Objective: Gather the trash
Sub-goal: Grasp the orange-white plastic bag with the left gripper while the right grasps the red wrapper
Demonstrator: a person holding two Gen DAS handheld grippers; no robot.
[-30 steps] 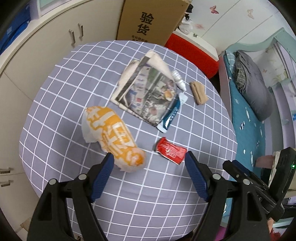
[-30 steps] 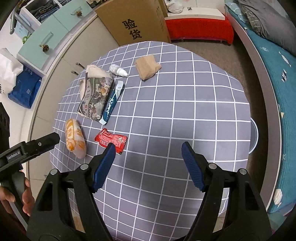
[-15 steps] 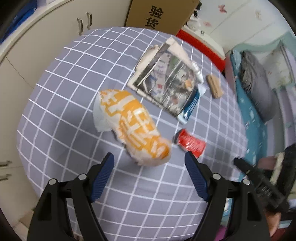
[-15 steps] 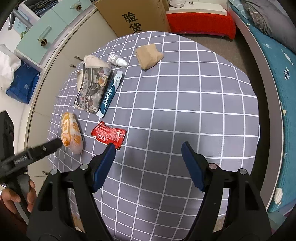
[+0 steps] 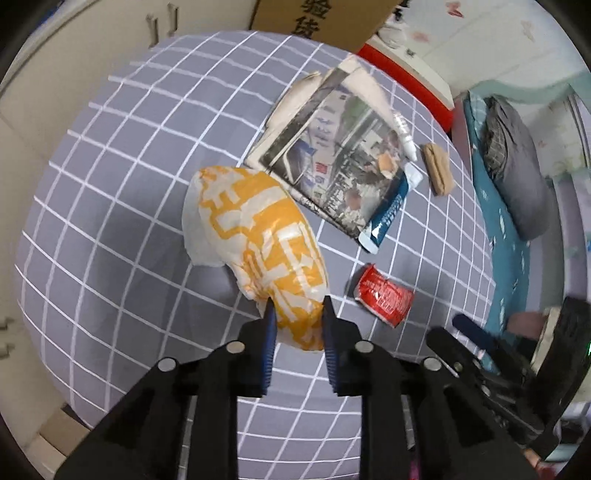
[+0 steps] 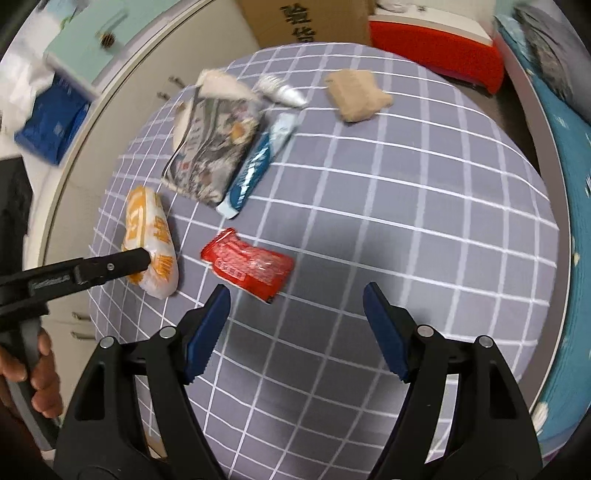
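Observation:
An orange-and-white crumpled wrapper (image 5: 255, 240) lies on the grey checked table (image 5: 110, 206). My left gripper (image 5: 297, 314) is shut on the wrapper's near end; this also shows in the right wrist view (image 6: 147, 236). A red snack wrapper (image 5: 382, 295) lies to its right, and also just beyond my right gripper (image 6: 297, 295), which is open and empty above the table; the red wrapper (image 6: 251, 264) sits off its left finger.
A folded newspaper (image 5: 340, 158), a blue-white tube (image 6: 258, 166), a small white bottle (image 6: 284, 92) and a tan cloth wad (image 6: 356, 96) lie farther back. A cardboard box (image 6: 306, 22) and a red box (image 6: 436, 48) stand beyond the table. A bed (image 6: 569, 184) is at right.
My left gripper moved forward and closed on the orange wrapper's near end. My right gripper moved down and closer to the red wrapper, still open.

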